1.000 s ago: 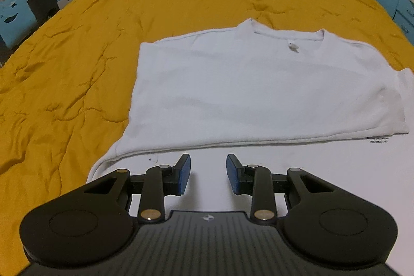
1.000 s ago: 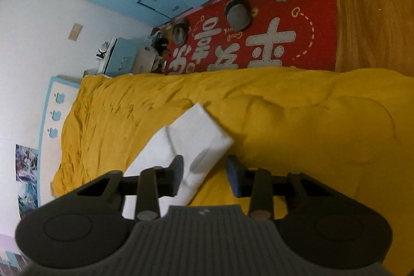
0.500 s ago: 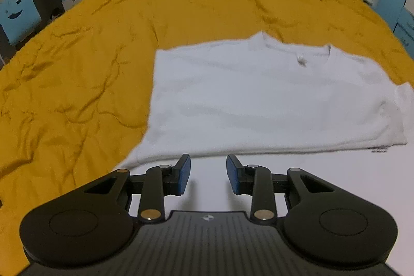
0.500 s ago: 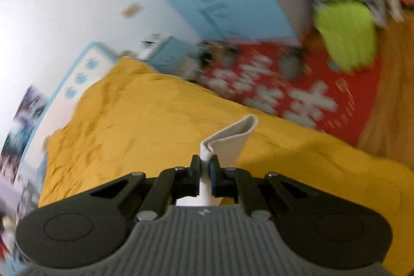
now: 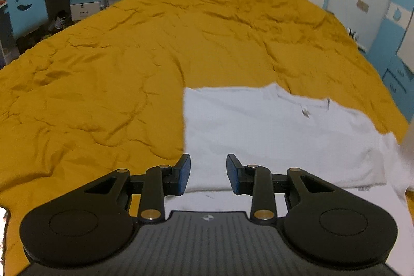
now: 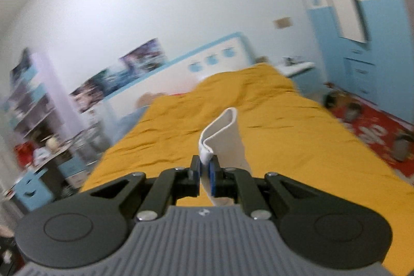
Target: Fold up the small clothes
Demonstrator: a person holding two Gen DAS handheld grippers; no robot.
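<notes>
One bed point(image 5: 129, 56) fills both views, covered by a single mustard-yellow quilt point(image 6: 271, 120) that is creased all over. On it lies one white T-shirt point(image 5: 271, 136), the only garment in sight, spread toward the right side of the left wrist view with its collar and neck label pointing at the headboard. Its left edge already sits as a straight, turned-in line, while its right side runs out of frame, lifted and blurred.

There are two tongs. The left tongs point(image 5: 208, 176) hover over the shirt's near hem, spread apart with nothing between their blue pads. The right tongs point(image 6: 205, 172) are pressed together, pinching a curled white fold of the shirt point(image 6: 222, 139) that stands up above the quilt; this looks like the sleeve or side being carried across for the next fold.

What could go wrong from here: the pinch takes only a thin edge of cloth, so a quick swing might pull it free and drop the fold crooked. With nothing weighting the body of the shirt, dragging the raised side could slide the whole garment over the slippery-looking quilt and undo the neat left edge. The creases underneath may also make the fold land unevenly.
</notes>
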